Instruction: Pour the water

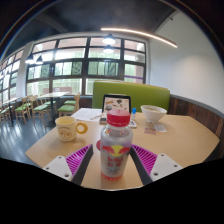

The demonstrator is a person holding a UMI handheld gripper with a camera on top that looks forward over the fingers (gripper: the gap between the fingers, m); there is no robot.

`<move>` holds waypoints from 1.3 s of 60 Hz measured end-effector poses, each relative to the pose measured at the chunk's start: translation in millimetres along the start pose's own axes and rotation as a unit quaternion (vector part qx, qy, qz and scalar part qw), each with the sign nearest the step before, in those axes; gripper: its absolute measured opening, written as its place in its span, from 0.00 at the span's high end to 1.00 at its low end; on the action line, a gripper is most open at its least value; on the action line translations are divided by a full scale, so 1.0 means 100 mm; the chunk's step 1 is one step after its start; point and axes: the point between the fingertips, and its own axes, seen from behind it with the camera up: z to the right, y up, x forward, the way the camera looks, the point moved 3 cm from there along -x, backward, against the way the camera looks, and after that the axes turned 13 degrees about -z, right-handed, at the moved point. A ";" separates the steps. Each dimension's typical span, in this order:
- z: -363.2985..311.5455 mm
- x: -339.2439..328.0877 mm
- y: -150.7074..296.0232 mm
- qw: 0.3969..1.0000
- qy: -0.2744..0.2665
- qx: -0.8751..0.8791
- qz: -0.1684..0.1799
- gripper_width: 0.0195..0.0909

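Bottle (116, 146) upright, clamped between gripper (115, 157) pads for carrying; cap on. Mug (69, 128) and bowl (153, 114) wait beyond on table (185, 132).

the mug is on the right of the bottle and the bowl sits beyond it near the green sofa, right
Not quite: the gripper view shows the mug on the left of the bottle, not the right. The bowl does sit beyond the bottle, near the green sofa. The bottle stands between the fingers of the hand-held gripper.
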 end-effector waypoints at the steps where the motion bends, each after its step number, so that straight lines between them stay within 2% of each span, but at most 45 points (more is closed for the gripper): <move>1: -0.01 -0.01 0.02 1.000 -0.002 0.001 0.001 0.11; 4: -0.06 0.16 0.05 1.000 -0.006 0.002 -0.004 0.11; 6: -0.09 0.25 0.03 1.000 -0.008 0.003 -0.012 0.19; 9: -0.08 0.30 0.03 1.000 -0.025 -0.006 -0.012 0.55; 11: -0.10 0.32 0.08 1.000 -0.028 -0.001 0.002 0.56; 14: -0.13 0.35 0.08 1.000 -0.031 0.004 0.004 0.63; 19: -0.14 0.37 0.07 1.000 -0.025 0.006 -0.003 0.67; 20: -0.14 0.38 0.08 1.000 -0.023 0.004 -0.001 0.71; 24: -0.14 0.37 0.08 1.000 -0.019 -0.005 0.003 0.71; 25: -0.15 0.37 0.09 1.000 -0.017 -0.009 0.004 0.75; 34: -0.11 0.34 0.13 0.997 -0.037 -0.066 -0.007 0.75; 43: 0.05 0.30 0.75 0.967 -0.127 -0.221 0.016 0.75; 50: -0.09 0.29 1.35 0.897 -0.209 -0.387 0.042 0.75; 53: -0.34 0.49 1.46 0.855 -0.241 -0.456 0.054 0.75; 55: -0.46 0.58 1.54 0.819 -0.261 -0.507 0.058 0.76; 56: -0.41 0.40 1.69 0.798 -0.268 -0.537 0.055 0.75; 61: -0.68 0.65 1.77 0.688 -0.318 -0.650 0.057 0.75; 63: -0.75 0.63 1.81 0.646 -0.327 -0.688 0.052 0.75; 66: -0.85 0.98 1.75 0.586 -0.346 -0.731 0.049 0.75; 69: -0.95 0.89 1.78 0.527 -0.362 -0.768 0.043 0.75; 72: -1.01 1.11 1.79 0.477 -0.377 -0.793 0.050 0.75; 73: -1.09 0.96 1.78 0.459 -0.379 -0.802 0.050 0.75; 77: -1.20 0.94 1.73 0.418 -0.382 -0.823 0.051 0.75; 78: -1.11 1.13 1.86 0.415 -0.374 -0.827 0.051 0.75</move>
